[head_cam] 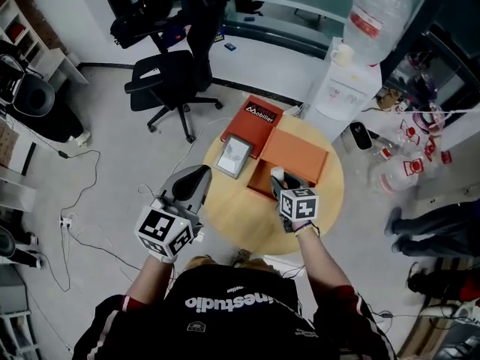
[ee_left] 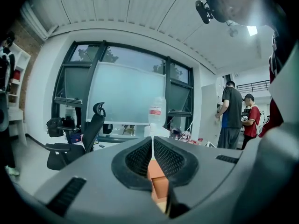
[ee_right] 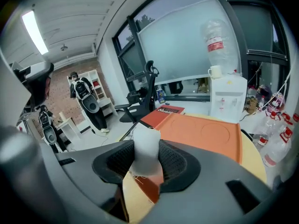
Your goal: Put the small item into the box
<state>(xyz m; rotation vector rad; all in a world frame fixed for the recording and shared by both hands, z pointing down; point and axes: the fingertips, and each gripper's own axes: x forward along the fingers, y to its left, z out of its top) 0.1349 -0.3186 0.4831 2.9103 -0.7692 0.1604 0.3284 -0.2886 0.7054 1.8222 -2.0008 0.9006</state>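
Overhead, head view: the right gripper [head_cam: 279, 177] hangs at the near edge of the orange box [head_cam: 298, 154] on the round table [head_cam: 240, 220], and the left gripper [head_cam: 196, 178] is held well apart from it. Left gripper view: jaws pressed together, nothing between them. Right gripper view: jaws clamped on the white small item [ee_right: 145, 141], with the box's orange tray just beyond the fingertips. Advisable: carry the item forward past the rim, lower it, then release.

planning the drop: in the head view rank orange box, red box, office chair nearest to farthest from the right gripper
1. orange box, just ahead of the right gripper
2. red box, beyond it, leftward
3. office chair, on the floor past the table
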